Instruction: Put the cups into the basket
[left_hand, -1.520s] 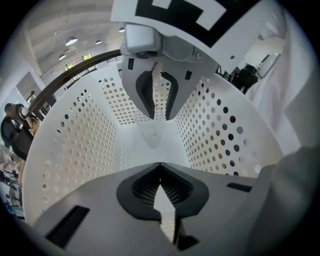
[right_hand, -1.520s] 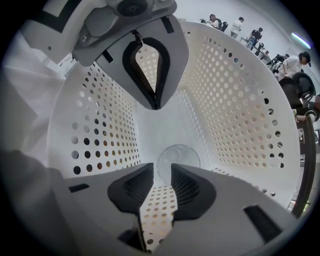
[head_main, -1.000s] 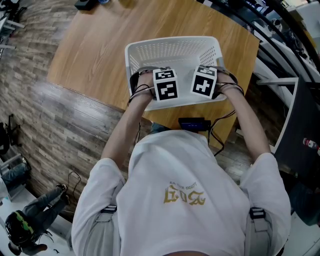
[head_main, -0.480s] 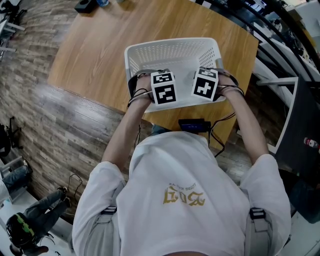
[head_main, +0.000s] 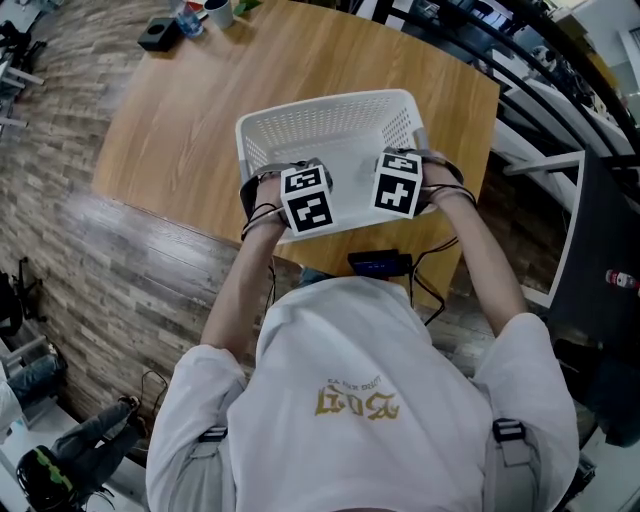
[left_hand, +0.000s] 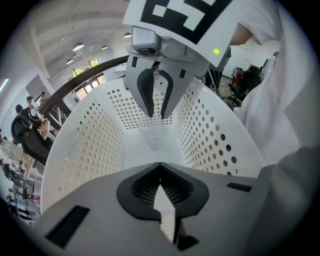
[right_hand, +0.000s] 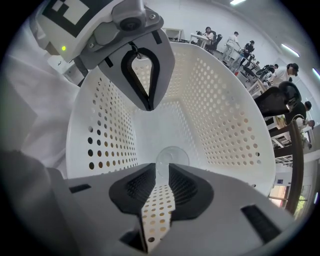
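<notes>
- Clear plastic cup (right_hand: 172, 159) is being seen on the floor of the white perforated plastic basket (head_main: 320, 104), which is sitting on the light wooden table (head_main: 200, 110).
- Right gripper (right_hand: 161, 175) is being pointed nose-down over the basket's near end. Its jaws have just been closing, yet a narrow gap is showing between them. Only perforated basket is being seen through that gap, and nothing is being gripped.
- Left gripper (left_hand: 160, 170) is being held alongside and angled steeply into the basket, with its jaw tips meeting on nothing.
- Key relation: the cup is being viewed almost end-on just beyond the right jaw tips. Its long axis is therefore judged to be running roughly along that gripper's line. Whether rim or base is uppermost cannot be told.
- The right gripper is judged the nearer. From the left gripper the cup is lying further ahead, under the right jaws.
</notes>
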